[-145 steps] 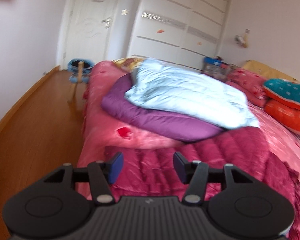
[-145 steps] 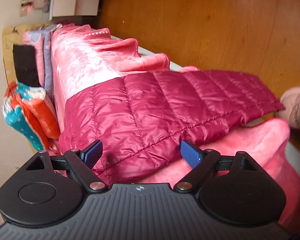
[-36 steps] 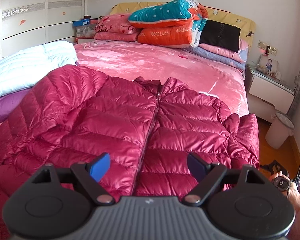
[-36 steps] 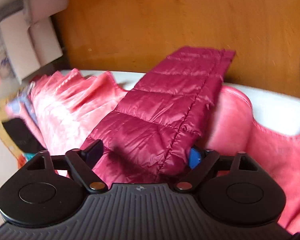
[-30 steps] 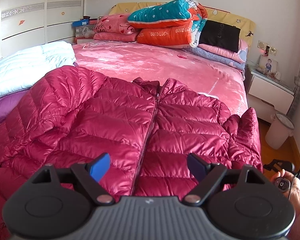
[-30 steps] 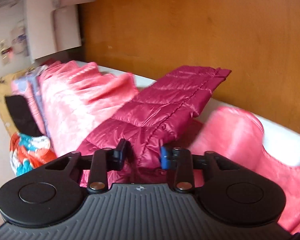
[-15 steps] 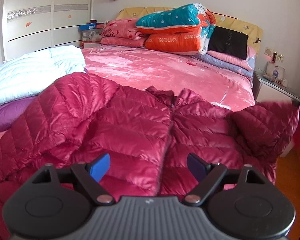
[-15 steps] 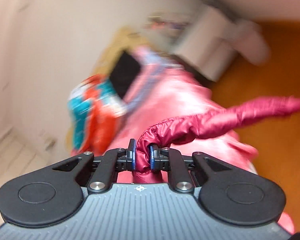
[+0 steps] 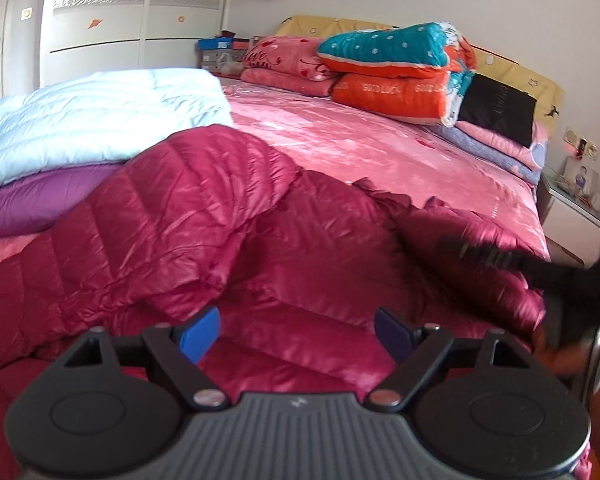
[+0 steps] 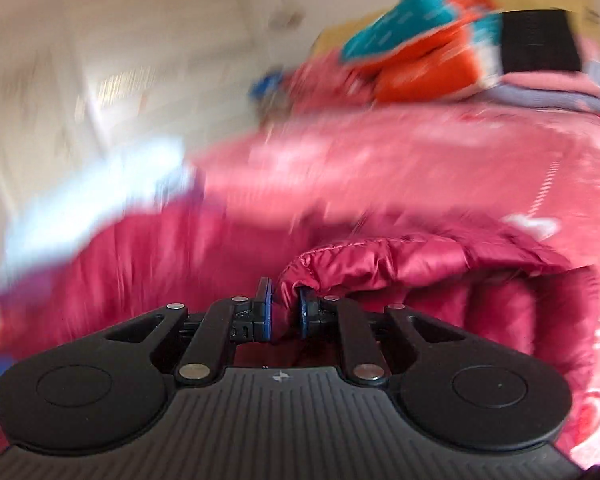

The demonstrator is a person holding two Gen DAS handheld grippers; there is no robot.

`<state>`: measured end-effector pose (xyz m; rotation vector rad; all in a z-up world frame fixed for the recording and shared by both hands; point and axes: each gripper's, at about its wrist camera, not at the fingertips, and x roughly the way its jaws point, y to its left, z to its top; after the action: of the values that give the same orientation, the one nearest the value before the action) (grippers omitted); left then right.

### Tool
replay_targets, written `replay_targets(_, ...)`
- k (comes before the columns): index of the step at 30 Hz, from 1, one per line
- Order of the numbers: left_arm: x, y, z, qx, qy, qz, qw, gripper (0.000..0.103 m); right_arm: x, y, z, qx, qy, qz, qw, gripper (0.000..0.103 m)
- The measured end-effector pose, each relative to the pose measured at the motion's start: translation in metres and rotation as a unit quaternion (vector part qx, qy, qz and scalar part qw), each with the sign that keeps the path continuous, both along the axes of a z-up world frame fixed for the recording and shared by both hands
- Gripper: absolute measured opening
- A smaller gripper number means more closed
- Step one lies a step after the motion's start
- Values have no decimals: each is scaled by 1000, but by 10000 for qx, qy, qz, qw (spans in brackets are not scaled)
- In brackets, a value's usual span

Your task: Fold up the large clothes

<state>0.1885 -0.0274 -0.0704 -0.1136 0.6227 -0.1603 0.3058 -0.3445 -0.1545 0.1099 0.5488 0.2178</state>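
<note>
A crimson down jacket (image 9: 204, 216) lies spread across the foot of a pink bed (image 9: 400, 148), one sleeve (image 10: 400, 260) bunched and raised over the jacket's right side, where the right gripper (image 10: 285, 312) is clamped on its cuff; the left gripper (image 9: 298, 332) hangs above the jacket's lower front with its tongs wide apart and empty. The slick, puffy fabric could slip from the narrow pinch, or the sleeve could land crumpled and off line, since the blur suggests a fast swing and nothing pins the body down.
</note>
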Motion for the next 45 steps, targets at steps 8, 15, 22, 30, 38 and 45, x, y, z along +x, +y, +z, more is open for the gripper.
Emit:
replay_targets(8, 17, 11, 16, -101, -206, -18, 9997, 85, -16, 3, -9, 241, 365, 94, 9990, 67)
replay_targets(15, 32, -15, 47, 126, -493, -612, 9968, 85, -35, 4, -9, 669, 386, 47, 9970, 98)
replay_targets(22, 43, -58, 75, 607, -856, -1174, 9875, 87, -67, -46, 22, 911, 204, 341, 9951, 103)
replay_targets(30, 53, -128, 59, 1243, -932, -1977, 9679, 88, -97, -160, 19, 2915, -381, -1142, 9490, 103)
replay_targets(38, 59, -224, 12, 2256, -1261, -2839, 9234, 70, -125, -223, -38, 5262, -750, -2427, 8115, 103)
replay_targets(45, 74, -270, -27, 2969, -1375, -3074, 8936, 66, -128, -223, -44, 5567, -934, -2500, 7867, 103)
